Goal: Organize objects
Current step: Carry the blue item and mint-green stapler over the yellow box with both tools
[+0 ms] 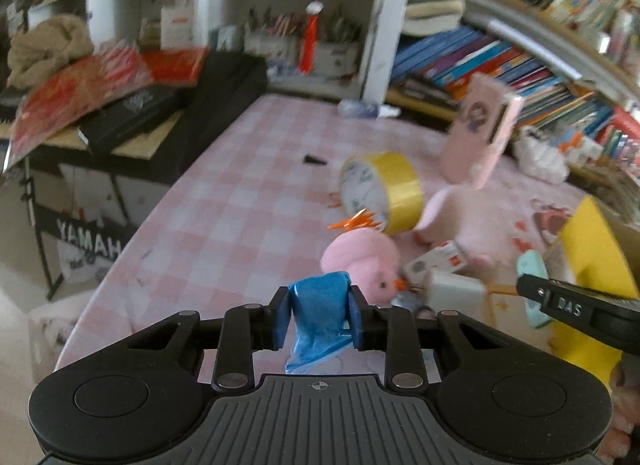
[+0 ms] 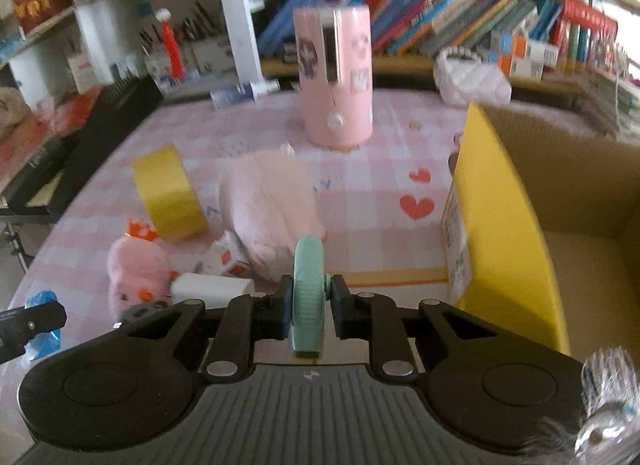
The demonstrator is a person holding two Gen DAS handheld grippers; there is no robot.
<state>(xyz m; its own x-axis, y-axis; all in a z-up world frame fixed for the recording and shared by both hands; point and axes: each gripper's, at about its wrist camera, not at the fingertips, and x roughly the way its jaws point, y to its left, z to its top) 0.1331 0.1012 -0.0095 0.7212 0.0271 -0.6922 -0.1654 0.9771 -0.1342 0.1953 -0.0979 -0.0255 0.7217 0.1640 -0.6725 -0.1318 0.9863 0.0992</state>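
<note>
Both tools loaded. The left gripper (image 1: pixel 318 311) is closed narrow on a crumpled blue wrapper (image 1: pixel 316 305), a loose tail of it hanging below the pads. The right gripper (image 2: pixel 308 301) pinches a mint-green tape dispenser (image 2: pixel 308 289) edge-on, wheel upright between the fingers.

The open cardboard box (image 2: pixel 560 169) with yellow flaps sits at the right edge of the pink checked tablecloth (image 1: pixel 240 205); in the right wrist view its inside looks bare, though only part of the floor shows.

Left on the cloth: yellow tape roll (image 1: pixel 384 189), pink plush chick (image 1: pixel 362 265), a pale pink plush (image 2: pixel 272 209) behind it, a small red-and-white carton (image 2: pixel 226 259), a white block (image 2: pixel 214 287), and a tall pink case (image 2: pixel 336 73) standing upright farther back.

Judged step: carry the dispenser over the yellow flap (image 2: pixel 496 201) and set it in the box.

To do it well:
- Lift enough that the dispenser clears the flap's top edge; the flap leans toward the tool and would be easy to clip.
- Release low, near a box wall, so room stays for the bulky plush.
- Keep the left tool back and out of the crossing path; its tip is already near the right one.
- Wrapper grip looks secure, but both views are blurred, so how much is actually pinched is uncertain; avoid swinging it.
</note>
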